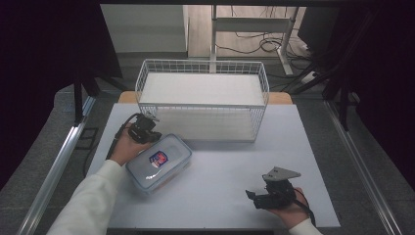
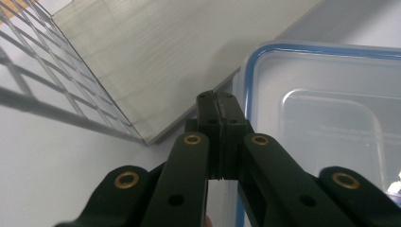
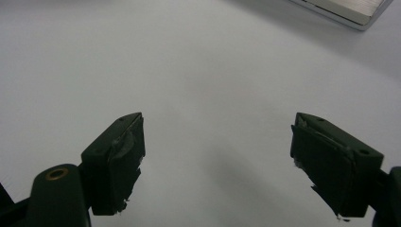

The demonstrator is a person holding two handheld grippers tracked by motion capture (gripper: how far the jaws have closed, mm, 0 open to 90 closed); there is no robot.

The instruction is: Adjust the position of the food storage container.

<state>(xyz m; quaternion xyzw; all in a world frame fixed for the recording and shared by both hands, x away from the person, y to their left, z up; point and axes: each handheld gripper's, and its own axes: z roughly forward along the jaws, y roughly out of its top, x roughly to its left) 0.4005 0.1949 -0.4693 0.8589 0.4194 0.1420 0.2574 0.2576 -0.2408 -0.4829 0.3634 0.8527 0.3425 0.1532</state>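
1. Lidded plastic container [image 1: 159, 162]: lies flat on the table [image 1: 230, 166], in front of the wire basket [image 1: 203, 98]. Judged rigid, light, smooth; best grasped at the blue-sealed rim.
2. Left gripper [image 2: 218, 111]: jaws together, nothing between them, at the container's corner.
3. Right gripper [image 3: 215, 161]: jaws apart, over bare table, well clear.

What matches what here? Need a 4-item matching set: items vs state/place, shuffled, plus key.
Items:
1. left gripper
2. right gripper
3. clear food container with blue-sealed lid
4. white wire basket

States/places:
A. at the table's far edge
B. jaws wide apart over bare tabletop
C. lying lid-up beside the left hand
D. jaws pressed together at the container's edge

Pairs: 1-D, 2-B, 3-C, 4-A
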